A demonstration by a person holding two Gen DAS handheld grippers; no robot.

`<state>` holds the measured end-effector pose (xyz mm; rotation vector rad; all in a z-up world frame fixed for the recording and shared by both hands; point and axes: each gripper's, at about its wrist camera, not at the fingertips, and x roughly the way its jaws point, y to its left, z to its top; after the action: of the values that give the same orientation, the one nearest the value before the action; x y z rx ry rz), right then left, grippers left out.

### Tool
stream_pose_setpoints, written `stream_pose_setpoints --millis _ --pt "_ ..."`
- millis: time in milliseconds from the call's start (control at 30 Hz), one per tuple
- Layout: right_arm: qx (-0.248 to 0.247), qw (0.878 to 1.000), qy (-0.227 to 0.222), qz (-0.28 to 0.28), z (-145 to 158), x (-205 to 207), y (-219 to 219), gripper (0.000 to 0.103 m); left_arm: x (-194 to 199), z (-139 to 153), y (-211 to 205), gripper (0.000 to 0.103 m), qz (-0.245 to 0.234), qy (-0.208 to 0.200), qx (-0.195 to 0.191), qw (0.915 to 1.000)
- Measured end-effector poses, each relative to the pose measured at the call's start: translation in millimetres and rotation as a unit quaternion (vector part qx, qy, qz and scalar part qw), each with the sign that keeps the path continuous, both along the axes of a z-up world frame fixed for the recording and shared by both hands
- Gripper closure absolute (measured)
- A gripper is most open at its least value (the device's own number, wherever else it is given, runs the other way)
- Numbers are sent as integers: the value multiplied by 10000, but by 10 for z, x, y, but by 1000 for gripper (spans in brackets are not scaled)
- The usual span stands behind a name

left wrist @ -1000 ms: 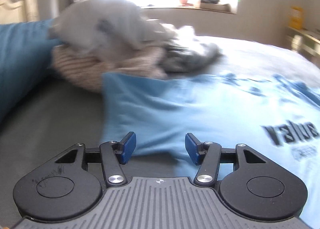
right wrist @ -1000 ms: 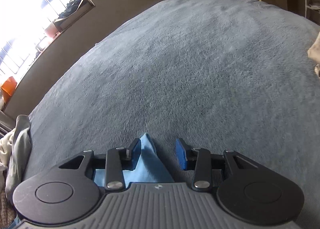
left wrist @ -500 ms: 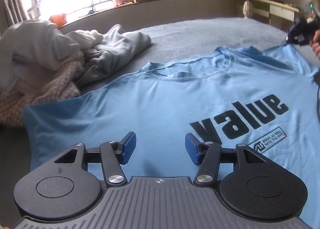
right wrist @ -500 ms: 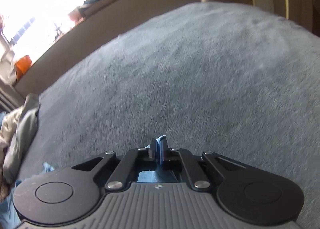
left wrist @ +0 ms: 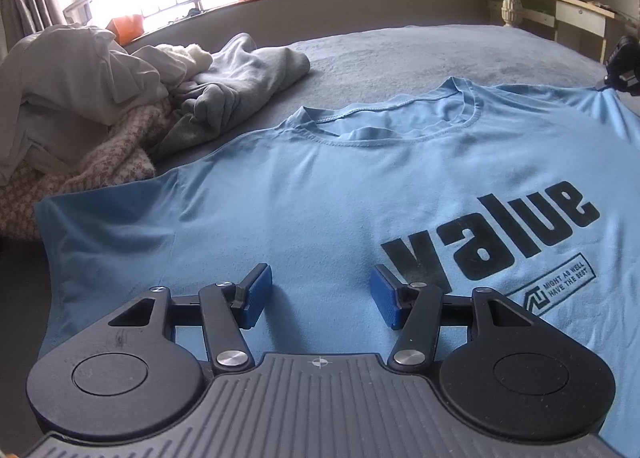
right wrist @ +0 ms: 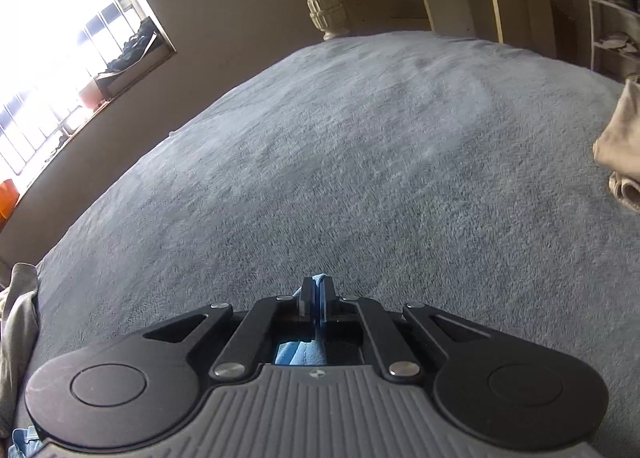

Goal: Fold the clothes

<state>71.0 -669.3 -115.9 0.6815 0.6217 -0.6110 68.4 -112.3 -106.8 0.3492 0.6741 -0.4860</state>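
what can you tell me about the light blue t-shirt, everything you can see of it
The light blue t-shirt lies spread front side up on the grey bed cover, soft knit with a ribbed round collar and short sleeves. Large dark letters read "value" over a small boxed slogan. It is mostly flat with mild creases. One sleeve edge lies by the pile of clothes. The left gripper hovers open over its lower chest; the right gripper is shut on a corner of fabric at the far shoulder.
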Motion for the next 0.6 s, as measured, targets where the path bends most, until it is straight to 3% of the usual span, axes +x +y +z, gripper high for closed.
stream_pose_setpoints --millis 67,200,333,433,600 --pt "184 9998 18 -114 -60 -11 -48 102 -1 -9 -3 48 13 -4 -6 10000" --pt "767 9961 -356 -247 -57 -183 -172 96 4 -11 7 48 45 12 -63 10000" --pt "1145 9898 -804 -257 100 -531 -258 75 15 -19 29 47 115 53 -178 9998" --pt "1485 9862 -717 -170 177 -839 -261 74 14 -21 42 47 123 61 -226 9997" --pt "2358 9686 -718 -342 31 -1293 -133 69 23 -29 62 47 141 90 -303 9994"
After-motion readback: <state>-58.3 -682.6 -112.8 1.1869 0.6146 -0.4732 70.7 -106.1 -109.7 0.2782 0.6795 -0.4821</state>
